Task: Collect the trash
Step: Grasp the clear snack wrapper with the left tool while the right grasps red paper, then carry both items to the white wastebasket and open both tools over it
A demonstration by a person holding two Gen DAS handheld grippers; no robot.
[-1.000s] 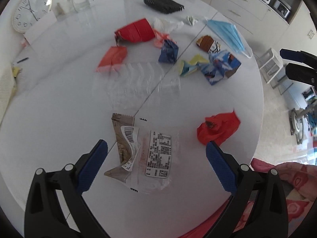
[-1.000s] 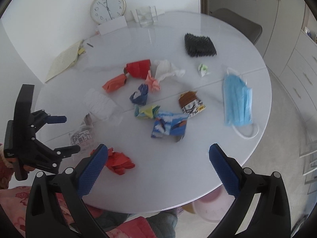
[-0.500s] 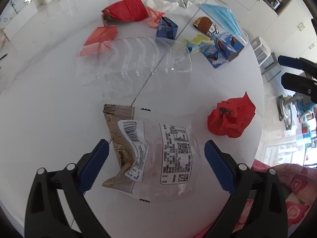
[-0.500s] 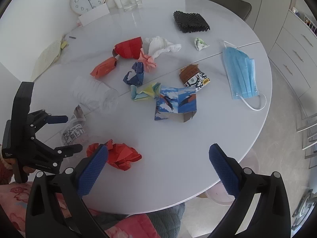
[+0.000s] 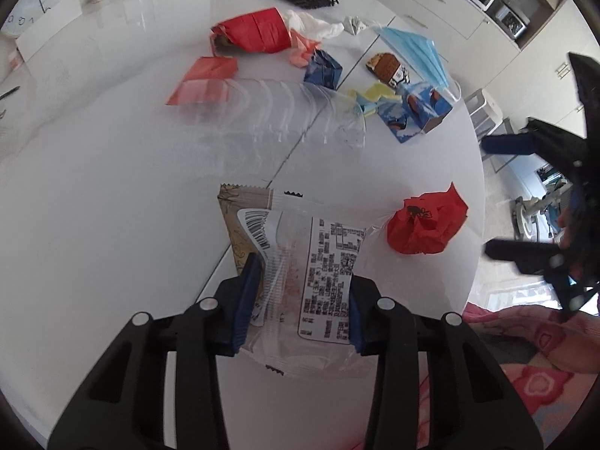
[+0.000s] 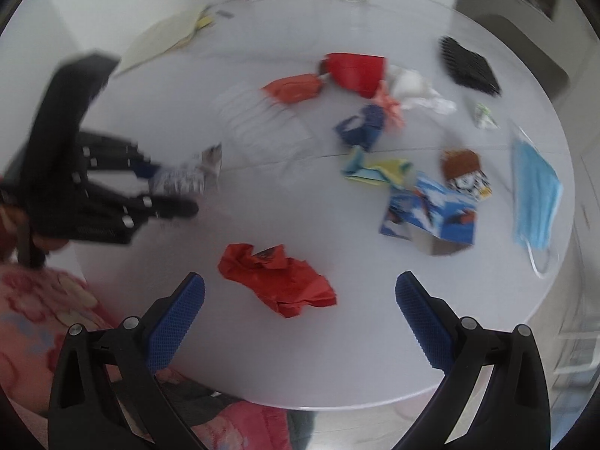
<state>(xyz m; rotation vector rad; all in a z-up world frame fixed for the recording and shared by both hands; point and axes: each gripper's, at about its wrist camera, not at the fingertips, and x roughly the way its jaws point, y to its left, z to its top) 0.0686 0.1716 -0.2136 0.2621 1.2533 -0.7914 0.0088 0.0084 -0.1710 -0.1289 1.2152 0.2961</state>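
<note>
My left gripper [image 5: 300, 296] is shut on a clear snack wrapper [image 5: 296, 258] with a barcode and a printed label, near the front edge of the round white table [image 5: 112, 225]. The wrapper also shows in the right wrist view [image 6: 187, 178], pinched by the left gripper [image 6: 176, 187]. My right gripper [image 6: 300, 307] is open and empty, hovering just short of a crumpled red paper [image 6: 277, 273], which also shows in the left wrist view [image 5: 427, 223].
More trash lies across the table: a clear plastic tray [image 5: 285, 112], red wrappers [image 5: 255, 33], a blue crumpled wrapper [image 5: 322, 69], a blue printed carton [image 6: 431, 213], a blue face mask [image 6: 536, 183], white tissue [image 6: 416, 90], a black mesh pad [image 6: 468, 65].
My left gripper has closed on the clear snack wrapper. My right gripper has moved down and closer to the crumpled red paper; its view is blurred with motion.
</note>
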